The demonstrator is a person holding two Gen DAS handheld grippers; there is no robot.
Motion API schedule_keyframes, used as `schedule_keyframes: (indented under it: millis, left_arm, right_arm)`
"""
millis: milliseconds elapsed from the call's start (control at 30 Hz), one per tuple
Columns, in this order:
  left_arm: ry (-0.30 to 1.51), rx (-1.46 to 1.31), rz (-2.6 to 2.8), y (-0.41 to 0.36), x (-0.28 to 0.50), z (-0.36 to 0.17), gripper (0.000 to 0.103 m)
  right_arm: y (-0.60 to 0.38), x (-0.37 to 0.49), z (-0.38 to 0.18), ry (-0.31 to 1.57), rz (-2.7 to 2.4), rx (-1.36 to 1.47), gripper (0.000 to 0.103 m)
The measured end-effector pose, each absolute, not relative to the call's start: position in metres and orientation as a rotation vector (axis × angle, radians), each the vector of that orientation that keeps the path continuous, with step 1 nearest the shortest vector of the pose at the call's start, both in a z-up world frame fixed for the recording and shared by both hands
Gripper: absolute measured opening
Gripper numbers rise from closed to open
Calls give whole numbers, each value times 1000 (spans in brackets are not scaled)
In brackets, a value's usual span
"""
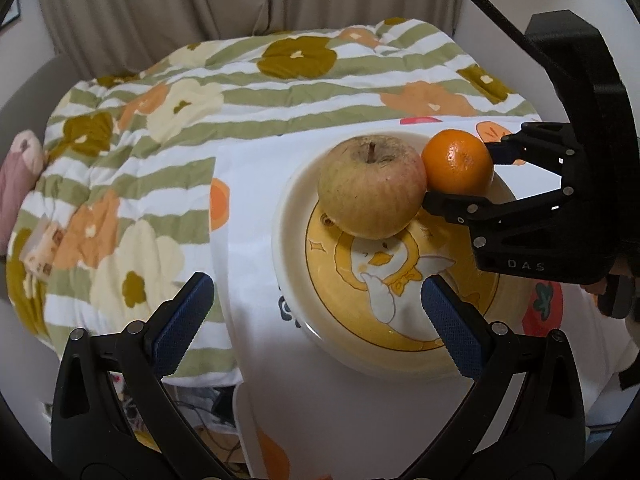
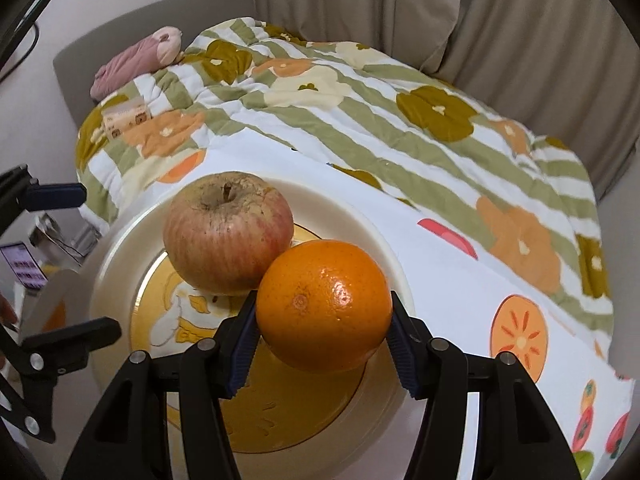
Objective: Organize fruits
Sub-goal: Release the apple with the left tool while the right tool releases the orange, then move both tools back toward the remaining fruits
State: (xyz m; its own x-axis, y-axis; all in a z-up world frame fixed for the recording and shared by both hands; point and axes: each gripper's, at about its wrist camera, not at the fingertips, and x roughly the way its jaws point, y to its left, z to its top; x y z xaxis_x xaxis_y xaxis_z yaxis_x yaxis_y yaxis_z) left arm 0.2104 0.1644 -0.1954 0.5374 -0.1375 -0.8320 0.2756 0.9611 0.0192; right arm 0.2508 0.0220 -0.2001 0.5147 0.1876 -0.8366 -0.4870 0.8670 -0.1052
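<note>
Beige curtains (image 2: 500,20) hang behind a bed spread with a green-striped, flowered quilt (image 1: 168,120), and nearer me lies a white cloth (image 1: 252,208) printed with persimmons.

On that cloth sits a cream plate (image 2: 116,256) with a yellow centre showing a cartoon duck. An apple (image 2: 228,236) stands on the plate, stem up. An orange (image 2: 324,306) is clamped between the blue pads of my right gripper (image 2: 323,326); it is just beside the apple, and whether the two touch I cannot tell. From my left wrist view the orange (image 1: 458,162) hangs over the plate's far rim.

My right gripper (image 1: 460,172) reaches in from the right side of that view, angled downward, its fingers pinching the fruit from opposite sides. White letters reading "DAS" are printed on its black body.

My left gripper (image 1: 316,320) hovers over the near edge of the plate (image 1: 288,216), tilted down, its jaws wide apart with nothing between them. One blue pad is over the quilt and cloth edge, the other over the duck picture.

A pink plush shape (image 2: 136,60) lies at the far end of the bed.
</note>
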Motion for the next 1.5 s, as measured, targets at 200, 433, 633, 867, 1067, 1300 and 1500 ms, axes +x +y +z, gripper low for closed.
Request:
schedule_keyframes:
  millis: [200,433,633,867,1067,1300,1500]
  left_arm:
    - [981,145,-243,163,209,-197,103]
    - [1005,117,-226,169,200,-199,103]
    - [1009,125,-225,168,190,-197,103]
    - [986,128,-187,164,178,-180,103]
    - [936,119,-118,152,159,-146,103]
    - [883,108,-80,122,133,-116,103]
    - [859,73,-84,77,105,-98,103]
  right_arm:
    - [30,249,-208,946,395,-438,57]
    - [28,242,-198,874,416,-422,103]
    - [27,235,-195,909,393,-405,103]
    - [14,223,-169,906,373,-347,103]
    - [-9,203,-138,886,381,-241,103]
    - [-49,169,-103,869,391,-164,103]
    - [-96,137,-84,868,363,-117,103]
